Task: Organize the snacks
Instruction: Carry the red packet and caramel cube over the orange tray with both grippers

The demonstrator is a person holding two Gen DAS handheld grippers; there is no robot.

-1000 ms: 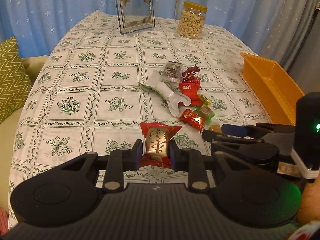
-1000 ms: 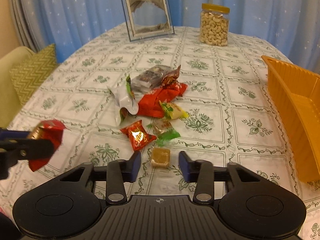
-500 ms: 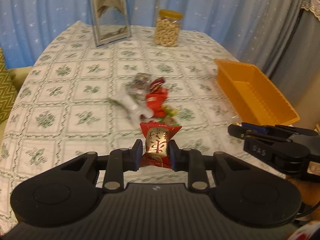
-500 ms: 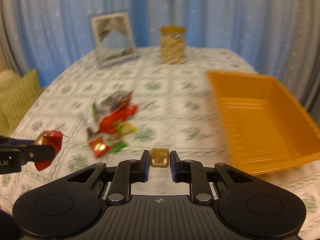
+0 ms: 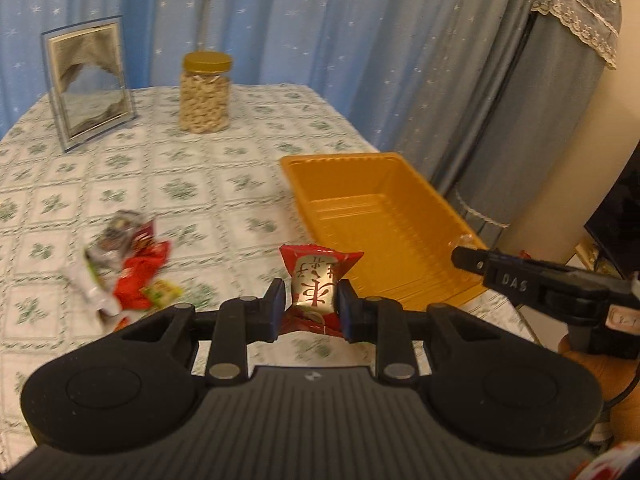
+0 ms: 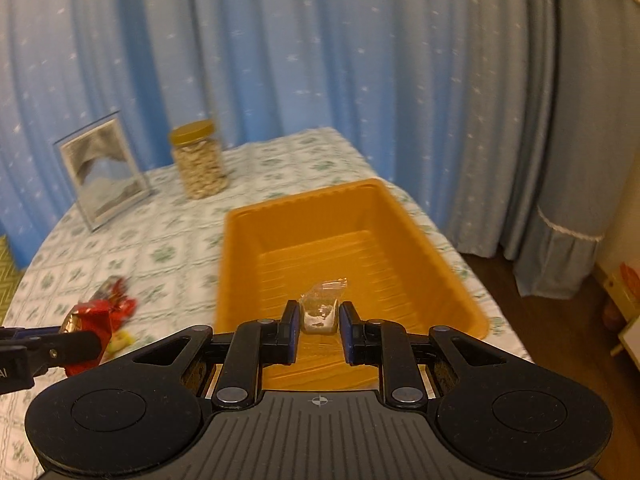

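Both grippers have swung from the snack pile [image 5: 124, 276] at nine o'clock toward the orange tray [image 6: 436, 264]. Left gripper [image 5: 311, 307] jaws pinch a red packet [image 5: 316, 280]; right gripper [image 6: 319, 322] jaws pinch a clear-wrapped candy [image 6: 320, 308] above the tray's near end. Next: lower, release inside.

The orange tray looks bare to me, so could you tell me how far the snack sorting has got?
Nothing is done yet: the orange tray holds no snacks. In hand: the left gripper clamps a red snack packet, and the right gripper holds a clear-wrapped candy over the tray. Left: the pile of snacks on the tablecloth.
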